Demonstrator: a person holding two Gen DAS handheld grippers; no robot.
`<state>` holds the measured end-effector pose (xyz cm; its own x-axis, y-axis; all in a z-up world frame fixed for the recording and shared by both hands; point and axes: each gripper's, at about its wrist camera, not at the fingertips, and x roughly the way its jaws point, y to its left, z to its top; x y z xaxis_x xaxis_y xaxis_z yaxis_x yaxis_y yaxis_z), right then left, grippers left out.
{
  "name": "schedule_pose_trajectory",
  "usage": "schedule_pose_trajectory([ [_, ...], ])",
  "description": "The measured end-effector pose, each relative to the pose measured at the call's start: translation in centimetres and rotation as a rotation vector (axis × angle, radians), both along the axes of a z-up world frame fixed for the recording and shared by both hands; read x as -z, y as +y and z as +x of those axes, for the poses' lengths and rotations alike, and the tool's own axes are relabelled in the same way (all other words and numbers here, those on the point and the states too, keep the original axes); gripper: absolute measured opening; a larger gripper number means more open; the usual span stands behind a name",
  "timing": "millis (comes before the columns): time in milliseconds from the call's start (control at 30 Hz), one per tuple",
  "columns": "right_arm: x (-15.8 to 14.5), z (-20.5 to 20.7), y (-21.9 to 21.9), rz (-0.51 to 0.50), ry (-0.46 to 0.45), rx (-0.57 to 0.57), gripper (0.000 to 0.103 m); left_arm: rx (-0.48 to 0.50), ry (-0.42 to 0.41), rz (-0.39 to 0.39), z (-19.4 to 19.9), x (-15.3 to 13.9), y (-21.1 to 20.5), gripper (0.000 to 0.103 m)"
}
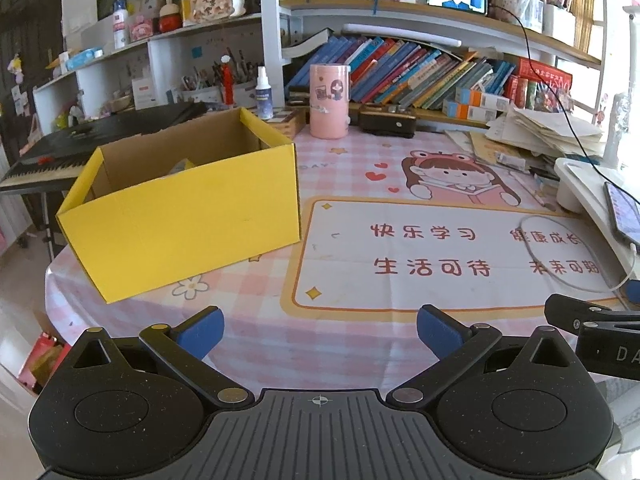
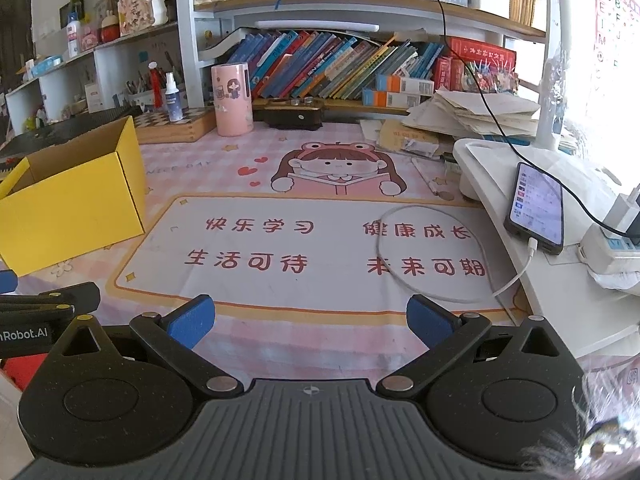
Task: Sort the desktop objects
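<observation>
A yellow cardboard box (image 1: 188, 208) stands open-topped on the left of the desk, and something pale shows inside it. The same yellow box (image 2: 76, 196) sits at the left edge of the right wrist view. My left gripper (image 1: 320, 330) hovers open over the near edge of the pink desk mat (image 1: 420, 248), nothing between its blue pads. My right gripper (image 2: 310, 320) is open too, empty, low over the desk mat (image 2: 304, 240). The right gripper's black body shows at the far right of the left wrist view.
A pink cylinder (image 2: 233, 98), a spray bottle (image 2: 173, 98) and a black case (image 2: 296, 114) stand at the back under the bookshelves. Paper stacks (image 2: 472, 114) lie back right. A phone (image 2: 538, 208) charges on a white stand, its white cable (image 2: 424, 248) looping over the mat.
</observation>
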<state>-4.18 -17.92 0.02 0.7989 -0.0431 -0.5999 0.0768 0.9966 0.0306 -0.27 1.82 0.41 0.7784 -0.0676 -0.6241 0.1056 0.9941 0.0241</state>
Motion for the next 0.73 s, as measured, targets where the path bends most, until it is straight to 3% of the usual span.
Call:
schedule_pose_trajectory([
  [733,0.34,0.45,0.08,-0.001,0.024,-0.008,0.103,-0.009,0.02,-0.03,0.52,0.31,0.21,0.103],
])
